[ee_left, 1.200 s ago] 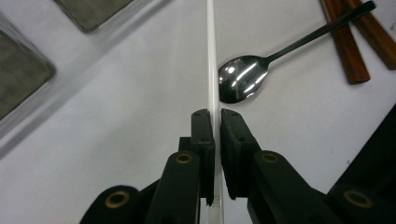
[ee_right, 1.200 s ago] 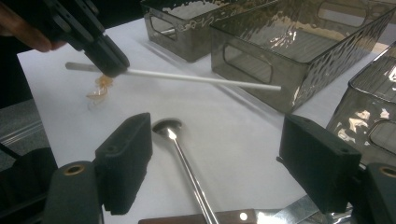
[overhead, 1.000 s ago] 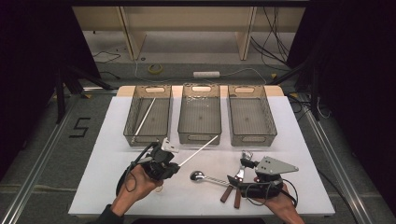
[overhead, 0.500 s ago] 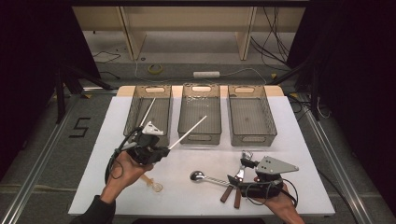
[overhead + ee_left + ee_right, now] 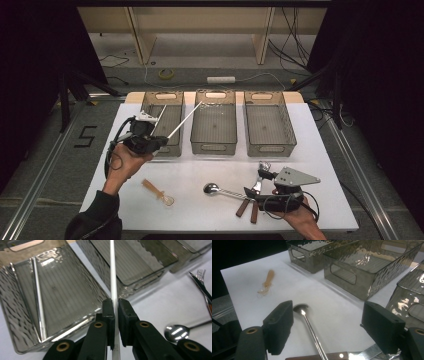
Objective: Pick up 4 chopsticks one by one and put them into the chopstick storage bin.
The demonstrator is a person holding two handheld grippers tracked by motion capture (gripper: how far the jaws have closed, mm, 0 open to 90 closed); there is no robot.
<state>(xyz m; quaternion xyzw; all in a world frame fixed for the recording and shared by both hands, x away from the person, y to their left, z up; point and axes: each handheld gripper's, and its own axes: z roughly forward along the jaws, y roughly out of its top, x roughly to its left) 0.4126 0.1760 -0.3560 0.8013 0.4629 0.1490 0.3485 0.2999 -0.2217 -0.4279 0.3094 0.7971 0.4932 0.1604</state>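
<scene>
**White stick clamped over the left bin, right gripper wide open by the cutlery**

The left gripper (image 5: 161,140) has its jaws closed tight on a thin white stick (image 5: 184,119), which runs up and away from the jaws, over the gap between the left bin (image 5: 150,102) and the middle bin (image 5: 214,146). In the left gripper view the stick (image 5: 113,277) leaves the top edge, so its far tip is cut off there; its near end drops behind the jaws. To the left of those jaws, a second white stick (image 5: 40,307) lies along the floor of the left bin (image 5: 15,322). The third bin (image 5: 287,127) stands well off to the right.

The right gripper (image 5: 248,191) rests low on the table (image 5: 320,150) with its jaws spread wide and holding nothing. A metal spoon (image 5: 310,330) lies between them, bowl pointing away, its handle running out of the bottom edge. Close by the gripper lie brown-handled pieces (image 5: 247,208) and a fork (image 5: 261,172), partly hidden under the gripper body, so their shapes are hard to make out. Farther ahead and left of the right jaws lies a small tan-handled tool (image 5: 266,283) with a clear, wispy end too blurred to identify.
</scene>
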